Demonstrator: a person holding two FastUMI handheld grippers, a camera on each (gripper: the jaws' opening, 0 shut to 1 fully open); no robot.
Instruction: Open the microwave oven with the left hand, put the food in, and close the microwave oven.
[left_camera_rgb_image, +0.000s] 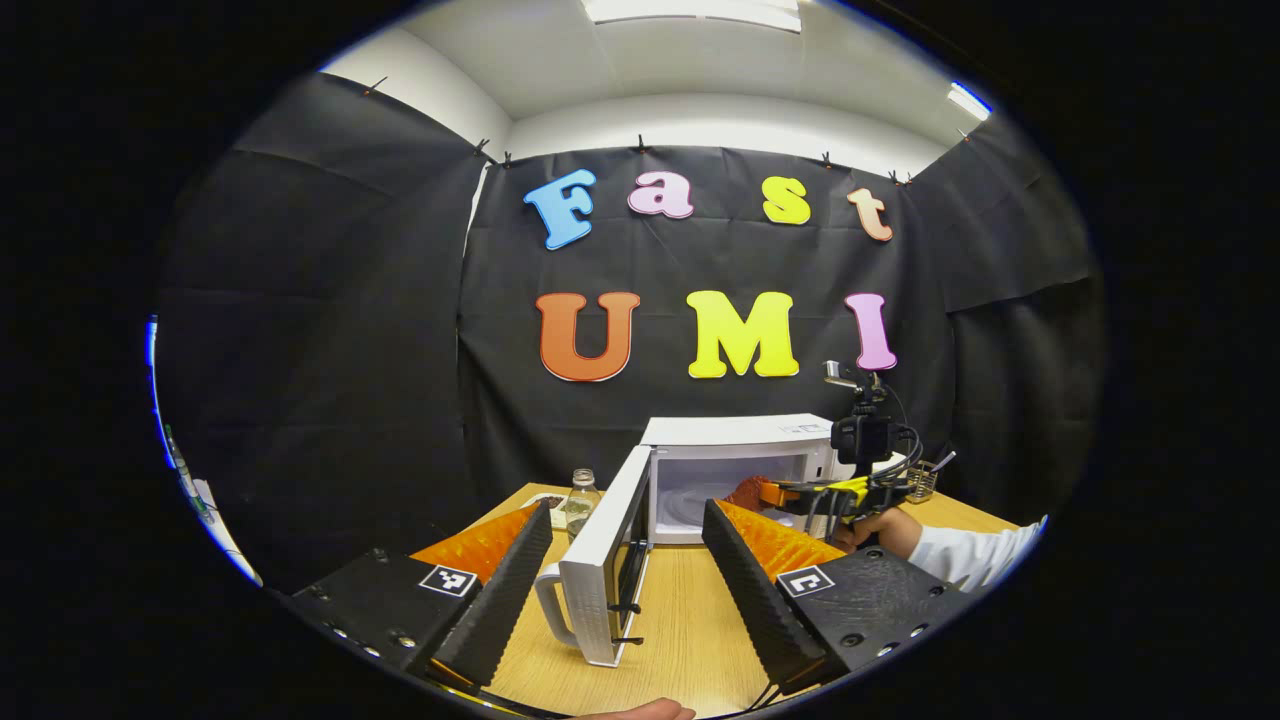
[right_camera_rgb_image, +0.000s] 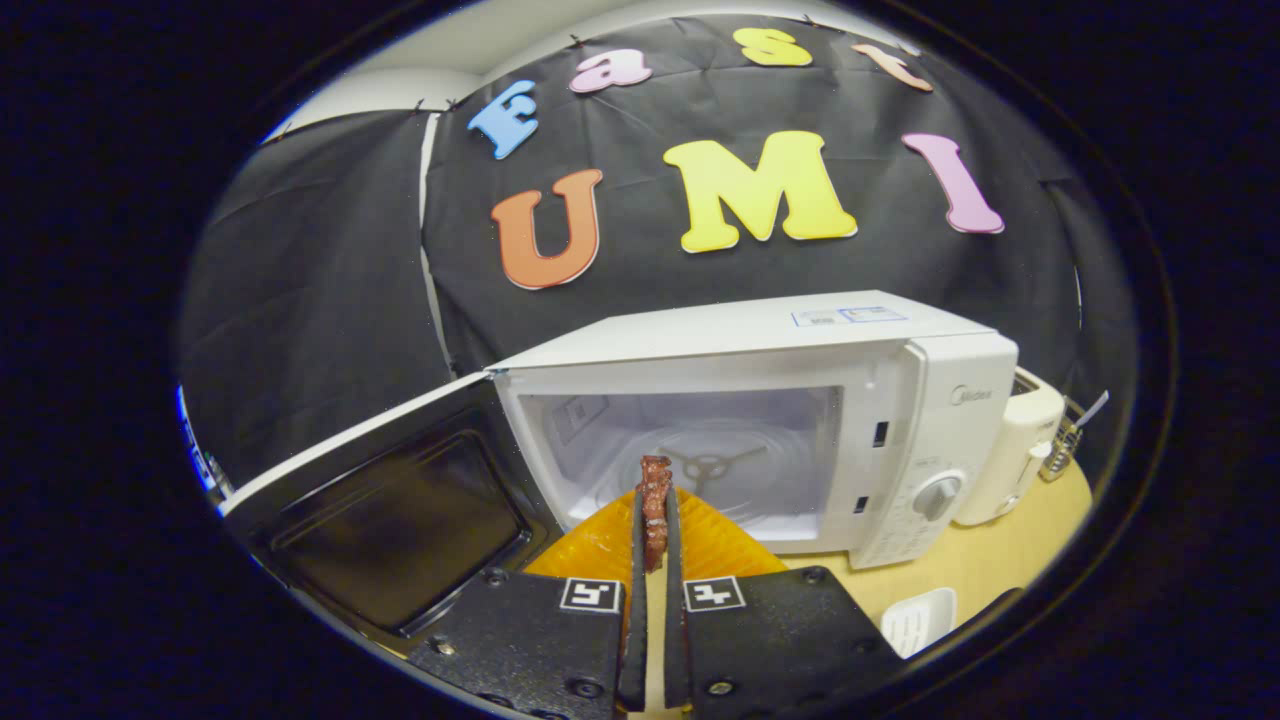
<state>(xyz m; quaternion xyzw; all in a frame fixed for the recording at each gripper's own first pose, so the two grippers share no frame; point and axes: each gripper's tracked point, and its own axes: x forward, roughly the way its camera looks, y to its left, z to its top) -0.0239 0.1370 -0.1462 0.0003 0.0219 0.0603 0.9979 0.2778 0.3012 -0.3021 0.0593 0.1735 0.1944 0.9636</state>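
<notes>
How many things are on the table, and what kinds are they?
Microwave oven, door open: 1
Toaster: 1
Glass bottle: 1
Small white dish: 1
Food, in the right gripper, not on the table: 1
Total: 5

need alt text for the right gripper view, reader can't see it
The right tool is shut on a thin reddish-brown piece of food, held up in front of the open white microwave. Its door swings out to the left, showing the bare cavity and turntable. A white appliance stands on the wooden table to the microwave's right.
</notes>
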